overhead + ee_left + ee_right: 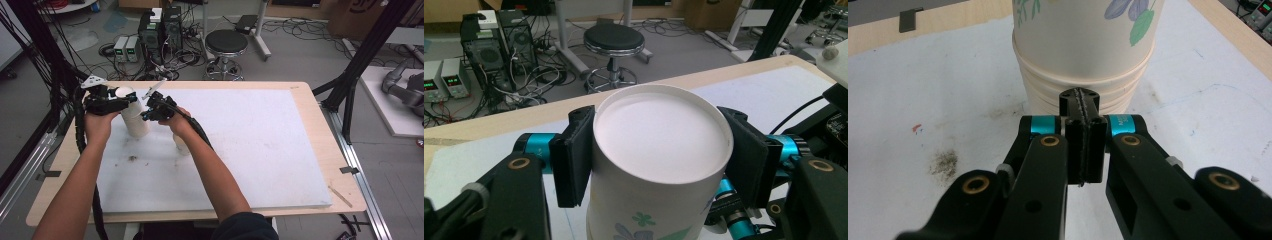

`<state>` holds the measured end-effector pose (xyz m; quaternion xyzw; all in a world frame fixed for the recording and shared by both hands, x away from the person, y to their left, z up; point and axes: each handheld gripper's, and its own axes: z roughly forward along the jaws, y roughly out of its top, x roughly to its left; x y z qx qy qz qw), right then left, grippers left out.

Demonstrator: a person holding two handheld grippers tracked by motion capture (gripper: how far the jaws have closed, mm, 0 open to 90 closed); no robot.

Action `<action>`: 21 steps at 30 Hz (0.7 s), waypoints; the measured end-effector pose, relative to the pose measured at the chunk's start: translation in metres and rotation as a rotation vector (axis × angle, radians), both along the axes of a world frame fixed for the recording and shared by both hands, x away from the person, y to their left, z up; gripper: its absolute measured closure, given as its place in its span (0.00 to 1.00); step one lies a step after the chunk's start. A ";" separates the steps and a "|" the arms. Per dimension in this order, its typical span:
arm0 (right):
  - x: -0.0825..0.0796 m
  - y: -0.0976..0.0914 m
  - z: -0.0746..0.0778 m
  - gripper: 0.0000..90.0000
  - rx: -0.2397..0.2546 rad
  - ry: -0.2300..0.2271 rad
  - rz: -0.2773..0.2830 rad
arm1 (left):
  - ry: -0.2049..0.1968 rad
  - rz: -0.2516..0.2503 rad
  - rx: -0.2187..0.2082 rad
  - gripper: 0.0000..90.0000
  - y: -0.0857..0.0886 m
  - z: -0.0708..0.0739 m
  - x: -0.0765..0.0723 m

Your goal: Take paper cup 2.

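While left tongs clamp the cup stack, right tongs touch it.

A stack of paper cups stands upside down at about ten o'clock on the white worktop. The cups are white with blue and green flower prints; the top one's flat base faces up. Ridged cream rims are nested low on the stack. A second white cup stands just beside it, toward four o'clock.

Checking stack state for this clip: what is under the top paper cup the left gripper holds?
The top cup, upside down, sits over more nested cups; their stacked rims show below it, resting on the white mat. How many cups there are is covered.
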<state>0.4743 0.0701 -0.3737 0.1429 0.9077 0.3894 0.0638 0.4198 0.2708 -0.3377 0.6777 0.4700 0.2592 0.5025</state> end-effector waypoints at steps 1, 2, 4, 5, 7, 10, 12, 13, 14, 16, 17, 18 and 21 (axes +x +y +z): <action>0.000 0.000 0.000 1.00 0.000 0.000 0.001 | -0.001 0.003 -0.001 0.39 0.000 0.000 0.000; 0.000 0.001 0.000 1.00 -0.002 0.001 0.000 | 0.000 0.003 -0.003 0.39 0.000 0.000 0.000; 0.000 0.001 0.001 1.00 -0.007 -0.002 -0.001 | -0.002 0.003 -0.004 0.39 0.000 0.000 0.000; 0.000 0.001 0.001 1.00 -0.008 -0.002 -0.001 | -0.002 0.004 -0.005 0.39 0.000 0.000 0.000; 0.000 0.001 0.001 1.00 -0.010 0.000 -0.003 | -0.004 0.009 -0.013 0.39 0.000 -0.001 -0.001; 0.000 0.002 0.001 1.00 -0.011 0.000 -0.003 | -0.006 0.009 -0.013 0.39 0.001 -0.001 -0.001; 0.000 0.002 0.001 1.00 -0.010 0.000 0.000 | -0.008 0.013 -0.014 0.39 0.001 -0.001 -0.002; 0.000 0.002 0.001 1.00 -0.010 0.001 0.000 | -0.009 0.013 -0.016 0.39 0.001 -0.001 -0.002; 0.000 0.003 0.001 1.00 -0.012 0.003 -0.003 | -0.010 0.013 -0.015 0.39 0.001 -0.001 -0.002; 0.000 0.003 0.001 1.00 -0.012 0.005 -0.004 | -0.012 0.015 -0.019 0.39 0.001 -0.001 -0.002; 0.000 0.003 0.001 1.00 -0.011 0.005 -0.002 | -0.013 0.018 -0.022 0.39 0.001 -0.001 -0.002; 0.000 0.003 0.001 1.00 -0.010 0.006 -0.003 | -0.014 0.018 -0.028 0.39 0.001 -0.001 -0.002; 0.001 0.003 0.000 1.00 -0.008 0.004 -0.002 | -0.013 0.023 -0.031 0.39 0.002 0.000 -0.002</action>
